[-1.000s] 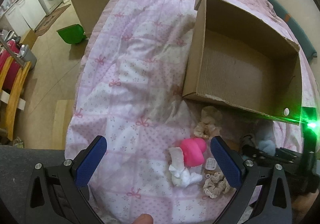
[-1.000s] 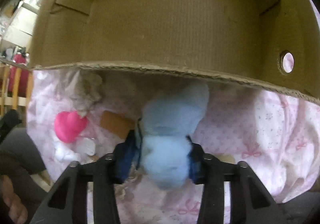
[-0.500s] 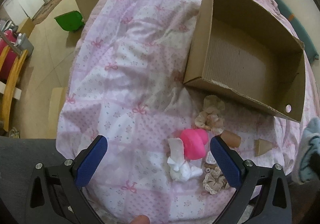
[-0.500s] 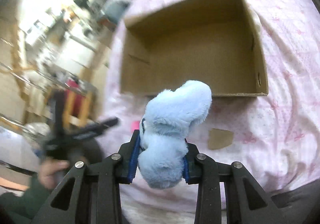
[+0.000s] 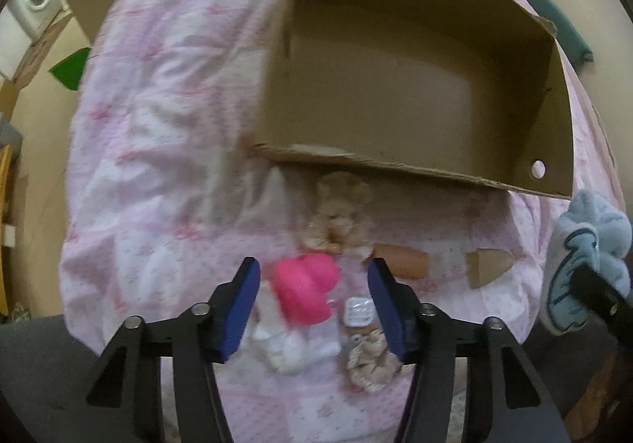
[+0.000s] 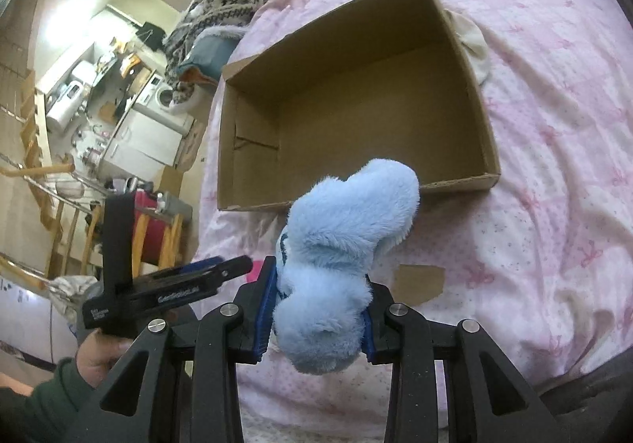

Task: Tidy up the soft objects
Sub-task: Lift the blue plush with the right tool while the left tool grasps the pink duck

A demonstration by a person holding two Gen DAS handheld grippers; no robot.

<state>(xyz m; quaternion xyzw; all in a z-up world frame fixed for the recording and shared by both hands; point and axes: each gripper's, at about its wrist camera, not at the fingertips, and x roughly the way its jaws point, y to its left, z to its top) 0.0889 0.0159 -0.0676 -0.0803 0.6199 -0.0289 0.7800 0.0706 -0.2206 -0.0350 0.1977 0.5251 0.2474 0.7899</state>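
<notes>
Blue-padded fingers (image 6: 264, 308) of the right gripper (image 6: 316, 316) are clamped on a light blue plush toy (image 6: 340, 245), which is held up above the pink bedspread (image 6: 554, 126), in front of the near wall of an open cardboard box (image 6: 356, 190); in the left wrist view the same toy (image 5: 585, 261) is seen at the right edge, clear of the bedding. The jaws of the left gripper (image 5: 312, 292) have just been closing and now stand partly apart, with a bright pink soft toy (image 5: 306, 290) seen between the two pads; whether the pads press on it cannot be told, since a gap is seen on either side in a blurred picture. Below the pink toy a white cloth item (image 5: 292, 348) is seen, with a beige scrunchie (image 5: 368, 360) to its right and a small clear packet (image 5: 358, 310) above that. A frilled beige scrunchie (image 5: 340, 217) lies just in front of the box (image 5: 395, 162), beside an orange-brown cylinder (image 5: 403, 265) and a scrap of cardboard (image 5: 488, 265). The left gripper (image 6: 221, 269) is also seen from the right wrist camera, held by a hand (image 6: 99, 356) in a dark green sleeve (image 6: 43, 403).
</notes>
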